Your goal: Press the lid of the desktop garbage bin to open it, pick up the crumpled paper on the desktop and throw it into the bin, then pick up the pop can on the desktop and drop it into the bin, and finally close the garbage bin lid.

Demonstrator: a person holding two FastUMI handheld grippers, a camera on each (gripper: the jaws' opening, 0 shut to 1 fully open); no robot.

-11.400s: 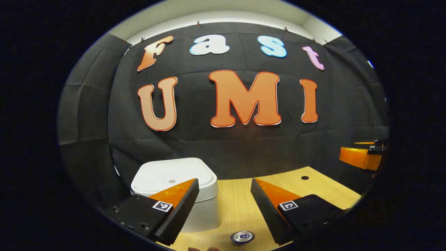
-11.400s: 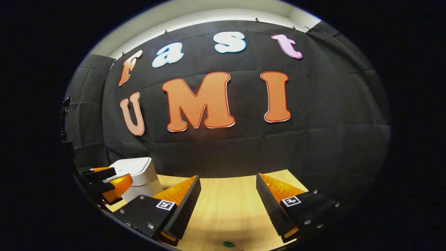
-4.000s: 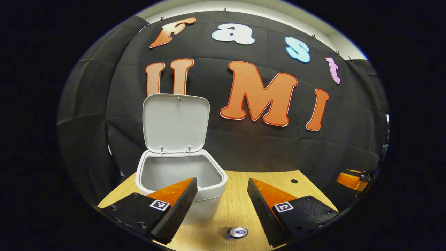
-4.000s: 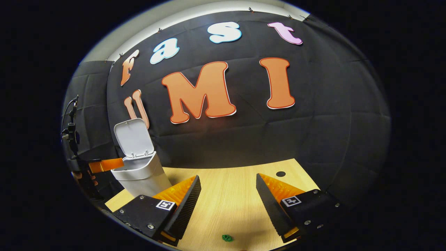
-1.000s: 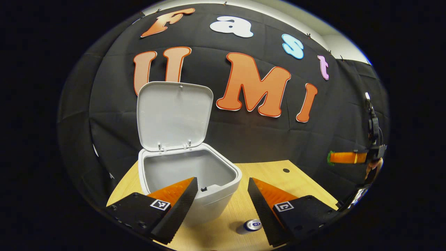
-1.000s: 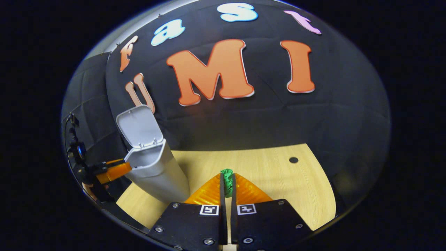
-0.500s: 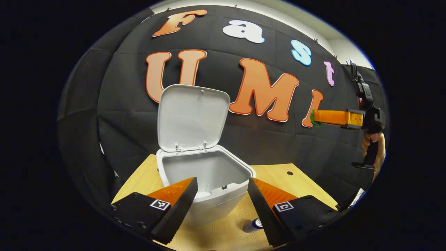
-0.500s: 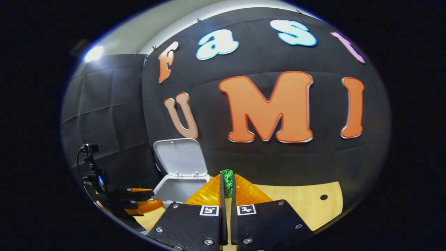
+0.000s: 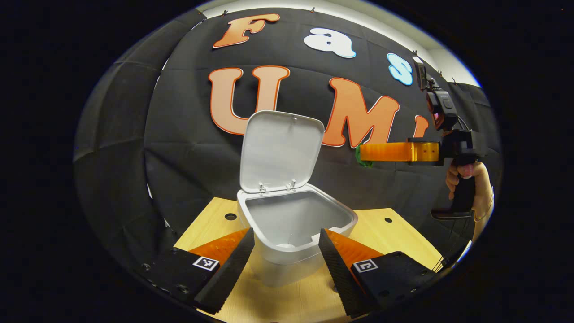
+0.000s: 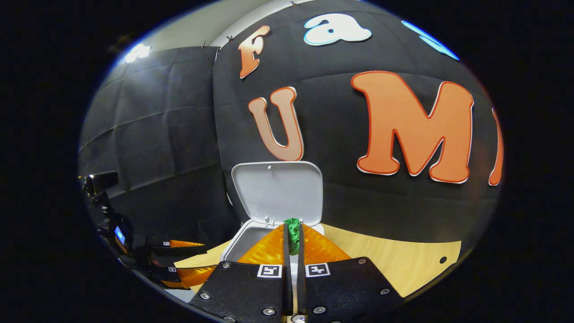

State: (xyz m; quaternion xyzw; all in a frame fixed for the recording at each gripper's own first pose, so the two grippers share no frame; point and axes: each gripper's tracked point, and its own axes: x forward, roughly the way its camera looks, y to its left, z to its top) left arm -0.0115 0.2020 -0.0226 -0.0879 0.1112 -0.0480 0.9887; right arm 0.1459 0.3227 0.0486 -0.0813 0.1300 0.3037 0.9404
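Black-draped booth behind, pale wooden desktop (image 9: 210, 215) below with small round holes in it. From the left in the left gripper view: left gripper (image 9: 286, 264) low over the desk, fingers spread wide and gripping nothing, one on each side of the garbage bin (image 9: 291, 251), near its front wall but apparently clear of it. Probably parked there to keep out of the drop path while staying close to the bin. Lid (image 9: 280, 150) tipped up and back on its rear hinge, mouth fully exposed, inside looking bare as far as can be seen. Further right, right gripper (image 9: 362, 154) held level and high, beside and above the bin's right rim, pinching the green crumpled paper (image 9: 361, 156) at its very tips. Hand (image 9: 468, 186) wrapped round the upright grip at the far right. In the right gripper view, fingers nearly together with the paper (image 10: 293, 234) clamped between, aimed toward the open bin (image 10: 244, 237). Carried high, seemingly to clear the rim before release. Paper apparently not yet over the mouth. Pop can not picked out for certain.
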